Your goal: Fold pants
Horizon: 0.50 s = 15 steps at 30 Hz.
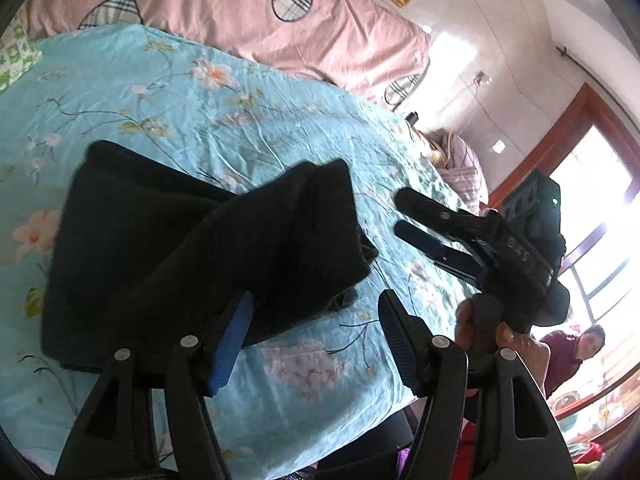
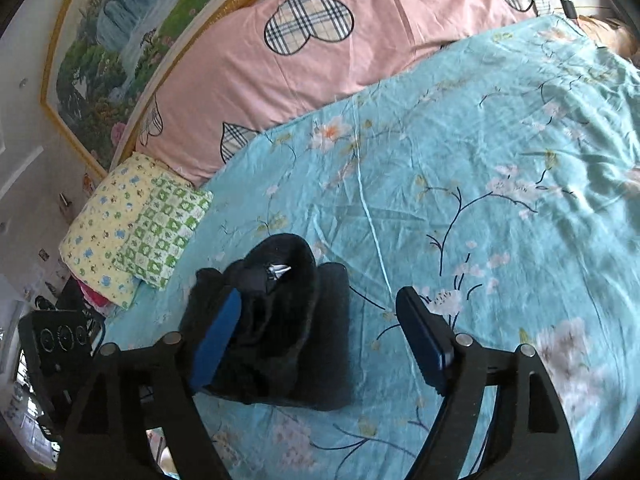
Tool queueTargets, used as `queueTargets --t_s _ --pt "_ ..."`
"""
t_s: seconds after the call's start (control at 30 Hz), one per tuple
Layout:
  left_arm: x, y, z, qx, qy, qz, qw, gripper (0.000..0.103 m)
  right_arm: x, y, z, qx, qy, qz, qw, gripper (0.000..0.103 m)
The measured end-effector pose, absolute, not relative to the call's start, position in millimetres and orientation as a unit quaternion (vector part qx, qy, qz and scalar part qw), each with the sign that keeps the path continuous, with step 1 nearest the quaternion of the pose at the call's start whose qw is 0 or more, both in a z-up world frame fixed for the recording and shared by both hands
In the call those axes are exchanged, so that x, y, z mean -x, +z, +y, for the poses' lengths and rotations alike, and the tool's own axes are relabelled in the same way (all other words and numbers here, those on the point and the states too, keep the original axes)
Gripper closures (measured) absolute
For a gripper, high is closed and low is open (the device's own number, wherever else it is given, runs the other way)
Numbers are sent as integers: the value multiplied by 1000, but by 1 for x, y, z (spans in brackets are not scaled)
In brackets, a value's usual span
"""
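Black pants (image 1: pixel 192 248) lie folded in a thick bundle on the turquoise floral bed sheet (image 1: pixel 200 100). In the left wrist view my left gripper (image 1: pixel 316 336) is open, its left finger beside the bundle's near edge, nothing between the pads. My right gripper (image 1: pixel 400 216) shows there too, open, hovering just right of the bundle. In the right wrist view the pants (image 2: pixel 280 332) sit at lower left, a white label showing on top. My right gripper (image 2: pixel 320 340) is open above the bundle's right side, its left pad over the cloth.
A pink quilt with plaid hearts (image 2: pixel 320 52) lies along the bed's far side. Small patterned pillows (image 2: pixel 132 220) sit at the left. A framed landscape painting (image 2: pixel 120 40) hangs on the wall. A person (image 1: pixel 576 352) sits by the bright window at right.
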<state>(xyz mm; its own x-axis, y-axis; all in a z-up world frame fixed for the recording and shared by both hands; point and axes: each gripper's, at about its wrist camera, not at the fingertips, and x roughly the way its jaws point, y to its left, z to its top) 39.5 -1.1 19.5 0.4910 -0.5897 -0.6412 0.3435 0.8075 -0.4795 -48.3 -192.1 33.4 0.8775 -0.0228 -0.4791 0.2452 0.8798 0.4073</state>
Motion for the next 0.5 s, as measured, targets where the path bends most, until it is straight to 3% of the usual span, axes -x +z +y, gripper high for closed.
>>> queueTargets --t_s 0.2,0.5 --pt "-44 31 35 163 -236 407 867 35 49 42 -169 -216 -75 234 945 14" --pt "-59 36 92 183 -170 395 884 33 34 40 -131 -158 -91 254 950 13"
